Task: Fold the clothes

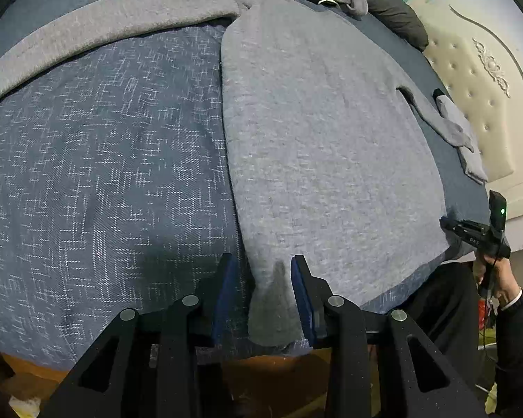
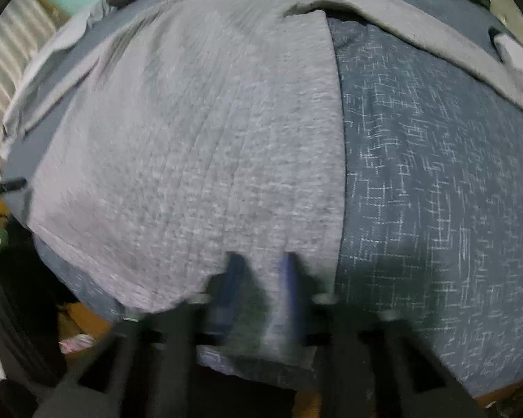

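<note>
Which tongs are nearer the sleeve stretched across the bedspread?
Left. The left tongs straddle the sweater's hem corner on the sleeve side; the right tongs sit at the opposite corner.

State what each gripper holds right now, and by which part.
Left gripper: open astride the grey sweater's near hem corner, not clamped. Right gripper: blurred, hem between its fingers; a grip cannot be told.

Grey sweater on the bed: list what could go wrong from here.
1. The left gripper is open, its fingers straddling only a small hem corner of the grey sweater; closing may pinch the blue bedspread underneath too.
2. The long sleeve lies spread far sideways and could drag or bunch when the hem lifts.
3. The right wrist view is motion-blurred, so the right gripper may land off its corner.
</note>
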`<state>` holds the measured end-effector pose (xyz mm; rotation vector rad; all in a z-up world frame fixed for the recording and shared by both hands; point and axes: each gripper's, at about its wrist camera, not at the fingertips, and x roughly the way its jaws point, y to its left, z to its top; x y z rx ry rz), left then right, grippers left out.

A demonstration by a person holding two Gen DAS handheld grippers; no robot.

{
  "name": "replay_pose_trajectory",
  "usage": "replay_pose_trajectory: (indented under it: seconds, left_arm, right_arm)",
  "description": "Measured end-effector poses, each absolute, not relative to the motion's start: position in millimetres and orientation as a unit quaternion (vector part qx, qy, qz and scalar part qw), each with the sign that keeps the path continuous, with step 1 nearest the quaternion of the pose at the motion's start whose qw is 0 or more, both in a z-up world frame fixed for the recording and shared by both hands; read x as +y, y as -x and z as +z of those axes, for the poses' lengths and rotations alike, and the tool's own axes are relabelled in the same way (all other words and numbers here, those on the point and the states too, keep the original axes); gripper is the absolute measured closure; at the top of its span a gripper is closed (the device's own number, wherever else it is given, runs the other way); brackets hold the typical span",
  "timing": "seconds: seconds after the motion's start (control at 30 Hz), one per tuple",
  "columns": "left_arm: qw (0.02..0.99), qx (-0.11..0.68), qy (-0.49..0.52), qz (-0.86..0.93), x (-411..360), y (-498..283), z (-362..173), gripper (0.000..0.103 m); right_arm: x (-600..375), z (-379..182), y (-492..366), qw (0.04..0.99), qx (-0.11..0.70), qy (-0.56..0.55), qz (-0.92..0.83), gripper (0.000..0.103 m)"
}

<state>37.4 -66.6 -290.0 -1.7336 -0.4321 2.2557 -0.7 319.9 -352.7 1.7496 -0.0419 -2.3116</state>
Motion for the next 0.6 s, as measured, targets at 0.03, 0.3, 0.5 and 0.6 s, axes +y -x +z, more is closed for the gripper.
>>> replay_pose_trajectory:
  seconds: [0.03,0.3,0.5,0.6]
  left_arm:
    - [0.131,-0.151,0.596,0.777,-68.7,-37.9,-289.8,0.067]
    - [0.134,-0.154,0.593,0.779,-74.0,-40.1,-286.6,0.067]
    - [0.132,-0.158,0.59,0.781,-78.3,-40.9,-284.6,0.067]
    - [0.135,-0.152,0.593,0.779,-77.8,-42.6,-285.2,0.062]
  right_arm:
    - [319.3,-353.9,-0.3,0.12,-0.011,-0.6,-0.791,0.099]
    - [341.1,-329.1,-12.8,0.126,-0.039,-0.567,-0.813,0.102]
    - [366.9,-302.9,-26.2,0.116,-0.057,-0.54,-0.831,0.102]
    - [373.5,-301.8,-29.2,0.112,-0.061,-0.538,-0.834,0.102]
